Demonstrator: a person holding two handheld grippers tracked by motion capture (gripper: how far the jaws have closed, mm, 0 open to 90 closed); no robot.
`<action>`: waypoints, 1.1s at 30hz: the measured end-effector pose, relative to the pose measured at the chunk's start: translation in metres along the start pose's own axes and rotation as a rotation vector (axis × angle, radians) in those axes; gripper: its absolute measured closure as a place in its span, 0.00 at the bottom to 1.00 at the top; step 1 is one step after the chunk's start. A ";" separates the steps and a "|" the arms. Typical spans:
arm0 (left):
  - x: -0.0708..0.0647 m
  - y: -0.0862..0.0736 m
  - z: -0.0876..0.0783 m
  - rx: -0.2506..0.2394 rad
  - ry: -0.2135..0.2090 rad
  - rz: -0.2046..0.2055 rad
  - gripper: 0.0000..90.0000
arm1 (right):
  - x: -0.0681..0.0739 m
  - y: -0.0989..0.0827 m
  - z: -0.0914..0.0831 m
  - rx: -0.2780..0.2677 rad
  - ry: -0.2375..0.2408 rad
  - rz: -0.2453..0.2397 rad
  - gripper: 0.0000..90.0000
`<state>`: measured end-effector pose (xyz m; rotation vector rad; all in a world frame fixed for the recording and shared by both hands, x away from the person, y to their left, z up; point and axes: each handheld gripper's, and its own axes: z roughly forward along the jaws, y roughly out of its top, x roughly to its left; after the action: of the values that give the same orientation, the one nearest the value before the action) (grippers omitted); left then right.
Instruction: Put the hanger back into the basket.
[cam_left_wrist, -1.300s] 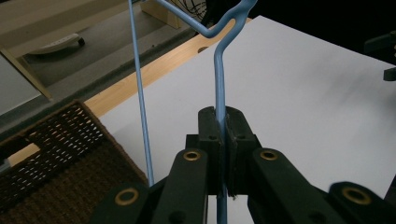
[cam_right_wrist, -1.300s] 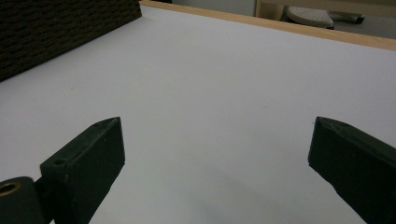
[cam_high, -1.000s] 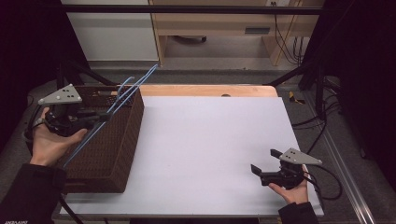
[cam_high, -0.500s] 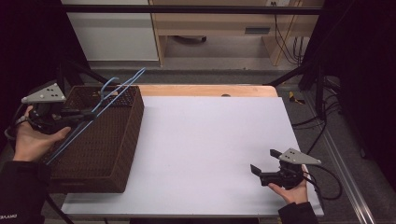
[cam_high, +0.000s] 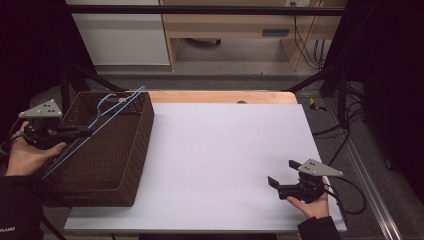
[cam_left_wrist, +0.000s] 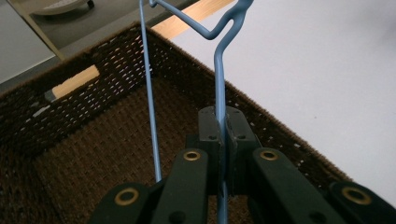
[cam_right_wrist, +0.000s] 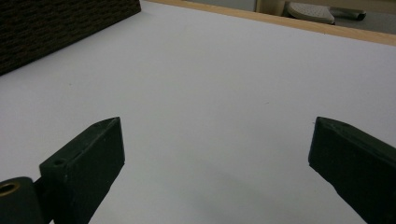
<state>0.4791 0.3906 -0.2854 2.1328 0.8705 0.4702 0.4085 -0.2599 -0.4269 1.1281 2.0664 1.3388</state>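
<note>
A blue wire hanger (cam_high: 107, 112) slants over the open top of a dark brown wicker basket (cam_high: 142, 125) at the table's left. My left gripper (cam_high: 85, 131) is shut on one wire of the hanger and sits at the basket's left rim. In the left gripper view the jaws pinch the hanger (cam_left_wrist: 218, 70) just below its bent neck, above the basket's floor (cam_left_wrist: 93, 140). At the table's near right my right gripper (cam_high: 282, 173) rests low in a hand. It is open, and there is bare white table between its jaws (cam_right_wrist: 215, 144).
A white sheet (cam_high: 225, 155) covers the table, with a wooden strip (cam_high: 220, 96) along its far edge. The basket's corner (cam_right_wrist: 56, 28) shows at the top left of the right gripper view. Cables (cam_high: 345, 145) trail off the table's right side.
My left gripper has moved left and slightly down with the hanger, so the hanger now lies lower over the basket. The right gripper has stayed still.
</note>
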 end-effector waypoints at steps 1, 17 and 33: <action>0.001 -0.002 0.001 0.002 -0.005 -0.003 0.96 | 0.000 0.000 0.001 0.000 0.000 -0.002 0.04; 0.011 -0.035 0.035 0.111 0.020 -0.041 0.96 | 0.000 0.000 0.001 0.003 -0.003 -0.004 0.04; 0.009 -0.061 0.069 0.182 0.079 -0.071 0.96 | 0.001 0.000 0.001 0.004 -0.003 -0.003 0.04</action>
<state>0.4988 0.3901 -0.3760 2.2512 1.0651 0.4569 0.4085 -0.2591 -0.4274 1.1273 2.0690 1.3316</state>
